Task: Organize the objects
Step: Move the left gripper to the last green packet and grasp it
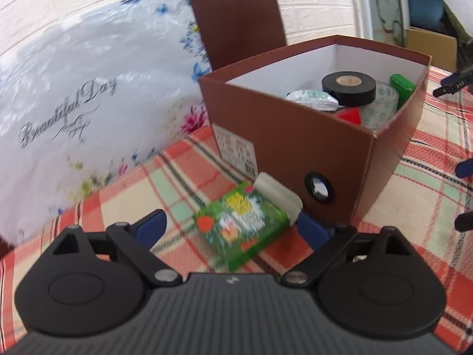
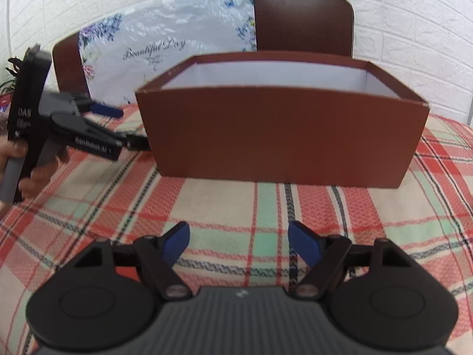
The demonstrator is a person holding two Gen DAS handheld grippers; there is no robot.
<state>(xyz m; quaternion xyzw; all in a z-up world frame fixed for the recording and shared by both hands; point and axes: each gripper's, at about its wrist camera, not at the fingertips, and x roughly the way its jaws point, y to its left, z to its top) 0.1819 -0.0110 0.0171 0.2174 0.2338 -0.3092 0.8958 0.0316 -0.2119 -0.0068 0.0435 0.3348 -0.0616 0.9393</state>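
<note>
- left gripper [image 1: 230, 222] has its jaws spread wide, blue pads on either side of a green packet [image 1: 241, 226] lying flat on the plaid tablecloth [image 1: 428, 201]; there's a clear gap on the left pad's side, and on the right pad's side I honestly can't tell if it brushes anything since that bit is blurry
- just past the packet, right up against its far edge, sits a small whitish block [image 1: 276, 192], looks like an eraser maybe
- ahead and to the right of the left gripper is the brown box [image 1: 295, 136], open top, white inside, with a label on the end facing the gripper and a round hole in its side
- inside the box: a black tape roll [image 1: 348, 88] on top, a patterned tape roll [image 1: 381, 106] next to it, a green box [image 1: 402, 84] in the far corner, plus a white packet [image 1: 310, 97] and something red [image 1: 350, 117]
- right gripper [image 2: 239, 245] is partly spread with nothing between its pads, hovering over bare cloth, the box's long side straight ahead of it
- off to its left a hand [image 2: 11, 159] holds the other gripper, fingers pointing at the box's end
- behind the box: a brown chair [image 2: 304, 20] and a floral plastic sheet [image 1: 74, 88] reading "Beautiful Day"
</note>
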